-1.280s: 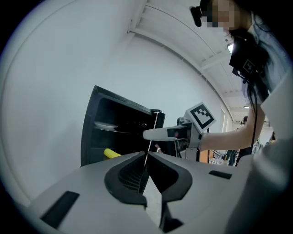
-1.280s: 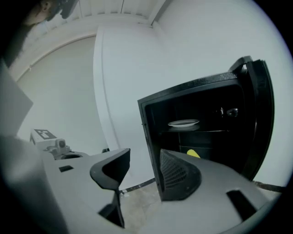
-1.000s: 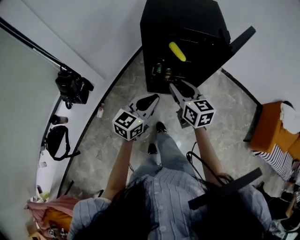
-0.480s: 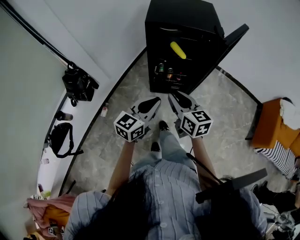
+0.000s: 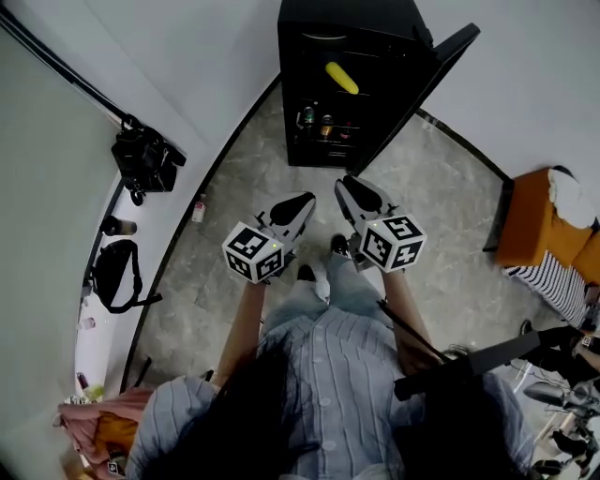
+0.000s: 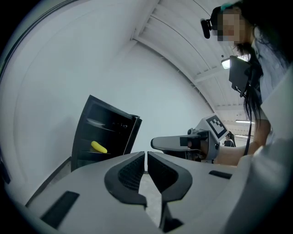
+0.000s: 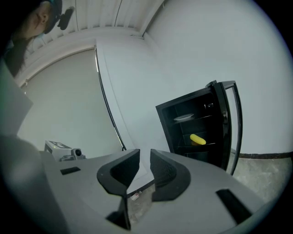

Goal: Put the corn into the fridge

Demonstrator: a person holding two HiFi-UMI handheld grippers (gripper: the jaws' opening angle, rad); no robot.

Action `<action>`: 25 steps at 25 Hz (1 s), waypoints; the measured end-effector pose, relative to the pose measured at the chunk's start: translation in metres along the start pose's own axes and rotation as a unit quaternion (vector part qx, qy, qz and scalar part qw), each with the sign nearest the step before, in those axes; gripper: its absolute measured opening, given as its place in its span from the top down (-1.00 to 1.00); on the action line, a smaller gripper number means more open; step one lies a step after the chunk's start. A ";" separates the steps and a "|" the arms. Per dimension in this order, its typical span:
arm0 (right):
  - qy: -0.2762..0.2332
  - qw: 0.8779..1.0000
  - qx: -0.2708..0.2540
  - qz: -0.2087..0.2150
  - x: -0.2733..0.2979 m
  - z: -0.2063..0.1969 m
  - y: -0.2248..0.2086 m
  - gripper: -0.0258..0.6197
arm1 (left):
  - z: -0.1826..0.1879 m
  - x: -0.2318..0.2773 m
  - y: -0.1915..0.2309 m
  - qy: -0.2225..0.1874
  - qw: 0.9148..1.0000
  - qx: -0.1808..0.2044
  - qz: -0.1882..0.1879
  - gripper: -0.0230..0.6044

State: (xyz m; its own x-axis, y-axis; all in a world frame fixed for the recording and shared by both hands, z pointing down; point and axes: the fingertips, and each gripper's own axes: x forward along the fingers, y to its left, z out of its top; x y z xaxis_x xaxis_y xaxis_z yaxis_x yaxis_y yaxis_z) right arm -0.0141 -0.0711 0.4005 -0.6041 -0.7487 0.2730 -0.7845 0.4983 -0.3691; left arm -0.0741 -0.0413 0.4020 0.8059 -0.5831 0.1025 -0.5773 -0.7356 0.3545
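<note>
Done: yellow corn cob [image 5: 341, 78] lying on shelf inside small black fridge [image 5: 309, 28]. Left, by guess: shutting wide-open black fridge door [image 5: 422, 89]. Fingers of left gripper [image 5: 300, 202] pressed together, empty. Fingers of right gripper [image 5: 350, 186] just closing in, narrow gap, nothing between. Both held well apart from fridge, above grey marbled floor [image 5: 422, 187].

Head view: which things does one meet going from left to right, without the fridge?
Black bag by the wall → left gripper → right gripper, its fingers just closing on nothing → orange seat.
</note>
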 end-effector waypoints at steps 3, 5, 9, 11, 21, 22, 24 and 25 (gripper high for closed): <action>0.002 1.000 0.001 -0.003 -0.008 0.001 0.000 0.68 | 0.002 -0.001 -0.004 -0.007 1.000 -0.005 -0.001 0.90; 0.003 1.000 0.002 -0.004 -0.014 0.003 -0.001 0.68 | 0.005 0.000 -0.009 -0.011 1.000 -0.006 -0.003 0.90; 0.004 1.000 0.003 -0.007 -0.021 0.007 -0.007 0.68 | 0.015 0.004 -0.013 -0.018 1.000 0.003 0.006 0.90; 0.004 1.000 0.004 -0.005 -0.026 0.007 -0.008 0.68 | 0.020 0.003 -0.015 -0.026 1.000 0.005 0.017 0.90; 0.014 0.999 0.001 0.030 -0.075 -0.002 -0.015 0.70 | 0.012 0.007 -0.061 -0.050 0.997 -0.012 0.054 0.90; 0.014 0.999 0.000 0.034 -0.081 -0.004 -0.016 0.71 | 0.010 0.009 -0.069 -0.050 0.997 -0.012 0.054 0.90; 0.013 0.999 -0.002 0.041 -0.093 -0.006 -0.017 0.71 | 0.005 0.013 -0.084 -0.049 0.997 -0.009 0.055 0.90; 0.014 0.999 -0.005 0.045 -0.099 -0.007 -0.018 0.71 | 0.003 0.016 -0.090 -0.048 0.997 -0.006 0.055 0.90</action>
State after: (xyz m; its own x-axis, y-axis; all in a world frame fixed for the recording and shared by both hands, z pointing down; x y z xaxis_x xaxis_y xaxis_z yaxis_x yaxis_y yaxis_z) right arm 0.0591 -0.0028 0.3862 -0.6758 -0.6885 0.2633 -0.7281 0.5679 -0.3838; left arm -0.0099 0.0150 0.3684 0.7211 -0.6909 0.0517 -0.6592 -0.6612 0.3580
